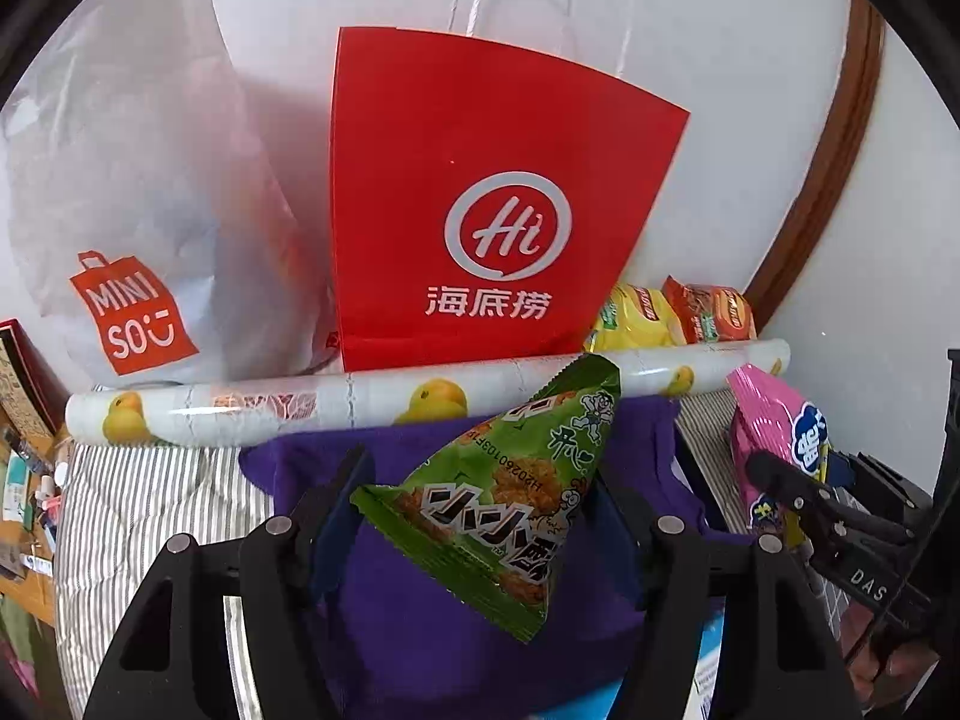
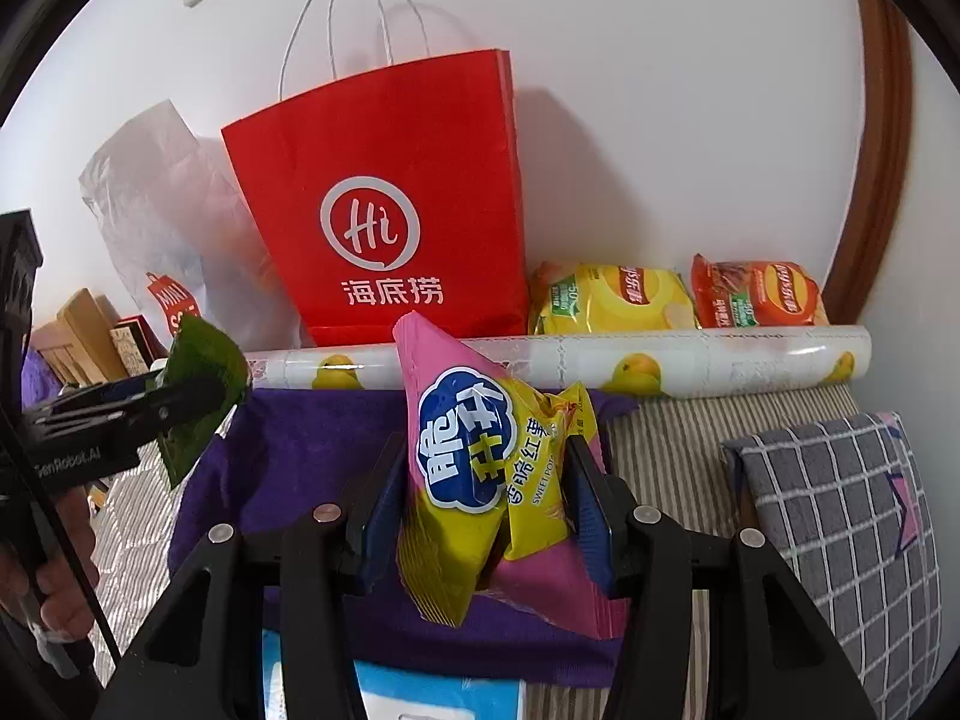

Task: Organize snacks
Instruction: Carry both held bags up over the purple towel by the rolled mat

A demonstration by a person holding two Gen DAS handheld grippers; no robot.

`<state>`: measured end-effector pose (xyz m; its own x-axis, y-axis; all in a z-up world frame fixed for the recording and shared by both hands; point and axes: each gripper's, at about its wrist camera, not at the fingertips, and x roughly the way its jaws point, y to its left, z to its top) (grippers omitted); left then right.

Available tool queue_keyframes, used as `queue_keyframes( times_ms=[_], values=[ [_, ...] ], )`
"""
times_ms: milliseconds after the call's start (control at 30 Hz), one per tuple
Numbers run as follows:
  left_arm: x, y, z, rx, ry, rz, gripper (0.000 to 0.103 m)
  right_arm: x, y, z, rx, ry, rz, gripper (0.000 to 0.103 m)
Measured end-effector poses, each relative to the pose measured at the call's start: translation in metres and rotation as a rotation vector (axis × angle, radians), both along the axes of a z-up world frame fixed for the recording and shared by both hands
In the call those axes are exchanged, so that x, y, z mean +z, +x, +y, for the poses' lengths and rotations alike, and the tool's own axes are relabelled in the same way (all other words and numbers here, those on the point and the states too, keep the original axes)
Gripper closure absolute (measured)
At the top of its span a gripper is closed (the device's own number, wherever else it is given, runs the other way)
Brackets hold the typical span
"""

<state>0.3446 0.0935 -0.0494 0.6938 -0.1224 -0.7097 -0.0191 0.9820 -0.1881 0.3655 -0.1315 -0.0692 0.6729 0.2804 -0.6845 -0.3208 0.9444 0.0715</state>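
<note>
Each of your grippers held one snack packet above the purple cloth [image 1: 372, 630].

Your left gripper [image 1: 480, 492] was closed partway on a green packet [image 1: 510, 480] with white characters; your right gripper [image 2: 486, 480] pinched a pink-and-yellow packet [image 2: 474, 480] marked "SWEET PO…". Behind lay a duck-printed roll [image 1: 360, 402], a red "Hi" paper bag [image 1: 480, 210], a white "MINISO" bag [image 1: 138, 210], and yellow [image 2: 612, 300] and orange [image 2: 756, 294] chip bags against the wall.
</note>
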Motion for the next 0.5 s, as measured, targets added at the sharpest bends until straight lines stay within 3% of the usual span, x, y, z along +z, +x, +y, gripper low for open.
queue_keyframes(
  times_ms=[367,500],
  values=[
    [-0.034,0.023,0.024,0.040,-0.041,0.041,0.037,-0.017,0.029,0.012,0.015,-0.020,0.025,0.053],
    [-0.044,0.029,0.026,0.038,-0.020,0.067,0.037,-0.023,0.037,0.018,0.031,-0.034,0.030,0.053]
  ],
)
